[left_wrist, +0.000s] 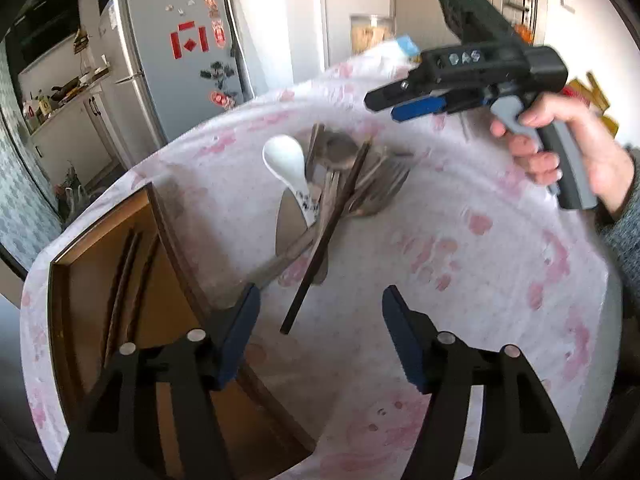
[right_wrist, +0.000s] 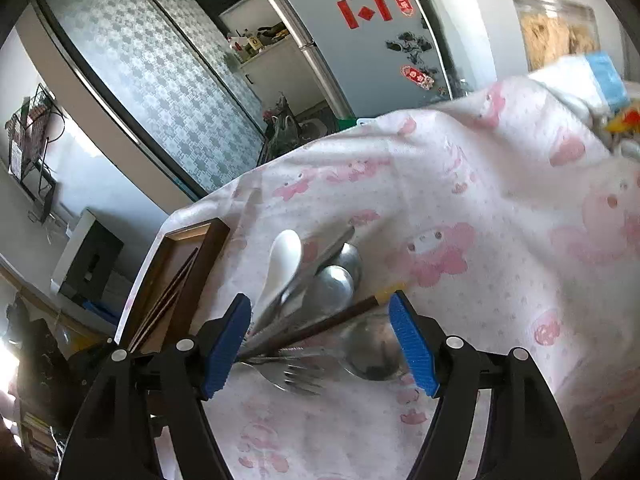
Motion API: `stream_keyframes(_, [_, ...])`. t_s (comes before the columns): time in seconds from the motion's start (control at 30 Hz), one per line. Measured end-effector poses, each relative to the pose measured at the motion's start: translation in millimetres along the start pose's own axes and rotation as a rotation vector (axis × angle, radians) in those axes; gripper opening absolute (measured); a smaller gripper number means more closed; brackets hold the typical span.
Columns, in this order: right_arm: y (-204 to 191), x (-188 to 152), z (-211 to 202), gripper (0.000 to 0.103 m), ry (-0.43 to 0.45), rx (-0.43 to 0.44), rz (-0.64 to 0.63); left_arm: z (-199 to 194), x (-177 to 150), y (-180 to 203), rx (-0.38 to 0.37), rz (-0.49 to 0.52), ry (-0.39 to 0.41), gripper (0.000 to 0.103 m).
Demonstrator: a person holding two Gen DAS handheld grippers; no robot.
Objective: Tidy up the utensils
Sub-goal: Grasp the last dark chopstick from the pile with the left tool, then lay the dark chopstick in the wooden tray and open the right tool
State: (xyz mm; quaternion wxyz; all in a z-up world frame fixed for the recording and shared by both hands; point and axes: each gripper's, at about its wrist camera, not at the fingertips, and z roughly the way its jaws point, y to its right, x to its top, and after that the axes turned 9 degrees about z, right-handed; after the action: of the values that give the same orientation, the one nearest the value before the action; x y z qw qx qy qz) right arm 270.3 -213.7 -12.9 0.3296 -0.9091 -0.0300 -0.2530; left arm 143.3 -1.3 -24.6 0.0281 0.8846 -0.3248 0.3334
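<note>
A pile of utensils lies on the pink-patterned tablecloth: a white ceramic spoon (left_wrist: 286, 160), metal spoons (left_wrist: 340, 150), forks (left_wrist: 384, 184), a knife (left_wrist: 289, 224) and a dark chopstick (left_wrist: 326, 236). A wooden tray (left_wrist: 100, 280) at the left holds dark chopsticks (left_wrist: 124, 276). My left gripper (left_wrist: 320, 304) is open, empty, just short of the chopstick's near end. My right gripper (right_wrist: 320, 312) is open above the pile, over the chopstick (right_wrist: 320, 326), metal spoons (right_wrist: 336, 284), forks (right_wrist: 296, 376) and white spoon (right_wrist: 282, 260); it also shows in the left wrist view (left_wrist: 382, 106).
The tray (right_wrist: 188, 248) sits at the table's left edge. A fridge (left_wrist: 176, 64) and kitchen counter stand beyond the table. A jar (right_wrist: 556, 32) and a blue-and-white packet (right_wrist: 592, 80) lie at the table's far side.
</note>
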Motion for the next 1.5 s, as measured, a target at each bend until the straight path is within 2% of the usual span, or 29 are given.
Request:
stream_keyframes(0.13, [1.1,-5.0,3.3,0.073,0.000,-0.004,-0.027,9.7,-3.2,-7.2,-0.008,-0.013,-0.033,0.054])
stream_keyframes(0.23, [0.9,-6.5,5.9,0.073,-0.010,-0.007,-0.034,14.9,-3.7,-11.1,-0.029,-0.028,-0.045,0.034])
stream_keyframes(0.3, [2.4,-6.6,7.2,0.073,-0.013,-0.007,-0.030,16.5,-3.2,-11.8,-0.038,-0.030,-0.050,0.012])
stream_keyframes(0.43, [8.3,-7.2,12.7,0.073,-0.031,-0.002,0.011,12.0,-2.0,-6.6,-0.047,-0.030,-0.032,0.010])
stream_keyframes(0.67, [13.8,-4.5,18.3,0.073,-0.033,0.055,0.106,-19.2,14.4,-0.6,-0.078,-0.066,0.074,0.008])
stream_keyframes(0.97, [22.0,9.3,38.9,0.072,-0.051,0.064,0.200,-35.1,38.3,4.0,-0.135,-0.116,0.170,0.005])
stream_keyframes(1.07, [30.2,9.2,40.8,0.056,-0.037,0.063,0.237,-30.0,42.1,10.7,-0.151,-0.099,0.163,0.006])
stream_keyframes(1.1, [31.8,8.7,41.9,0.041,-0.044,0.064,0.241,-27.3,42.3,13.0,-0.150,-0.092,0.157,0.006])
stream_keyframes(1.13, [33.0,8.0,42.1,0.033,-0.043,0.062,0.241,-25.5,41.7,14.2,-0.152,-0.090,0.152,0.006])
stream_keyframes(1.3, [26.5,7.5,31.4,0.027,-0.010,0.051,0.216,-20.0,32.4,17.5,-0.154,-0.076,0.126,0.006])
stream_keyframes(1.5, [-17.2,10.2,18.8,0.023,0.038,0.059,0.125,-32.4,10.8,8.3,-0.131,-0.092,0.119,0.005])
